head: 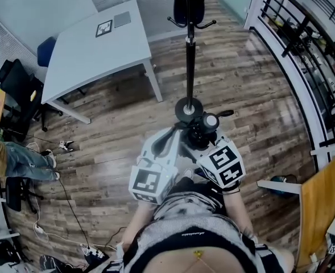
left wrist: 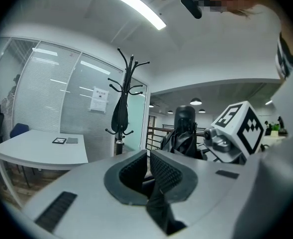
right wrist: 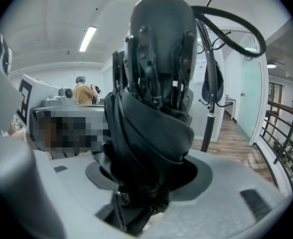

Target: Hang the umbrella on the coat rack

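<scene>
Here's the umbrella (head: 200,131), folded up black and bundled, off the floor and held in front of the person, just short of the foot of the coat rack (head: 189,56). The right claw (right wrist: 146,178) has the main hold: its jaws stand wide around the thick folded body and grip it, handle end pointing up and away. The carry loop (right wrist: 238,24) arcs out free from the top, and that's the bit I'd expect to go over a hook. The left claw (left wrist: 148,166) comes in from the side with its jaws nearly together, and a dark strip of what looks like the umbrella's fabric is pinched low between them. So both claws are on it and nothing has been hung. On the rack, one dark item (head: 189,1) already hangs near the top, with other hooks (left wrist: 141,63) bare above it. What's left, by my reading, is nearly everything: close the last gap, raise the bundle to hook height, get the loop over a free hook, then let go with both claws. Further out, a white tabletop (head: 99,56) stands to the left on the wood floor (head: 241,95), and a dark railing (head: 304,50) runs along the right.
</scene>
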`<state>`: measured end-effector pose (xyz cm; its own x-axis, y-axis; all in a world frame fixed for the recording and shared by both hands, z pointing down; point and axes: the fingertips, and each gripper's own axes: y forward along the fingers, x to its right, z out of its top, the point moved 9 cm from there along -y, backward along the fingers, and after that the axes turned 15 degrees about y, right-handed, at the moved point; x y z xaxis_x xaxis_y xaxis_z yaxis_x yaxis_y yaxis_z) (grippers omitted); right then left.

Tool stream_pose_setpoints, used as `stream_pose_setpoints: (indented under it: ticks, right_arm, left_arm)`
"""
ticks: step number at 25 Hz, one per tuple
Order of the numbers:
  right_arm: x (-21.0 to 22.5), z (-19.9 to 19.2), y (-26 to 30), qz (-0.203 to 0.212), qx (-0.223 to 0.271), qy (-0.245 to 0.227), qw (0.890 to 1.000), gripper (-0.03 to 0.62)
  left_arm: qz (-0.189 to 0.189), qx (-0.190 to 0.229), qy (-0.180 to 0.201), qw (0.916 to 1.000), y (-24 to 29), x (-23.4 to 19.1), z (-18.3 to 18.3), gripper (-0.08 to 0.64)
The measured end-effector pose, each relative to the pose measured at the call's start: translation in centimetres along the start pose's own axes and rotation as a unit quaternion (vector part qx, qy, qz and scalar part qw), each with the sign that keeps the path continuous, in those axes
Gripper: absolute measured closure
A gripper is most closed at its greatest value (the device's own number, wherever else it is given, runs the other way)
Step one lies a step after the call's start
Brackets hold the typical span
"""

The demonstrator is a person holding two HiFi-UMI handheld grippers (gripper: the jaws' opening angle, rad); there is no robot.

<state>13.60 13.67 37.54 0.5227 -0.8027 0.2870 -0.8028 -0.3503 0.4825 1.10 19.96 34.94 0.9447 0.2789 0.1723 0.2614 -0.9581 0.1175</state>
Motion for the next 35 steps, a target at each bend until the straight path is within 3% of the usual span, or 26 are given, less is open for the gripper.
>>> stream_pose_setpoints:
  ticks: [16,35]
  right_arm:
    - [3.6,-0.7,-0.1,-0.005,-0.007,0.012,1.000,0.344]
    - [4.2,2.6,5.5,-0.023,-0.012,0.025,0.999,0.344]
  left_arm:
    - [-0.019,-0.015,-0.002,0.9997,3.4,1.4,-1.0,0.541]
    - [-0.040,-0.009,-0.013,0.9991,6.8,-5.2,-2.2,0.541]
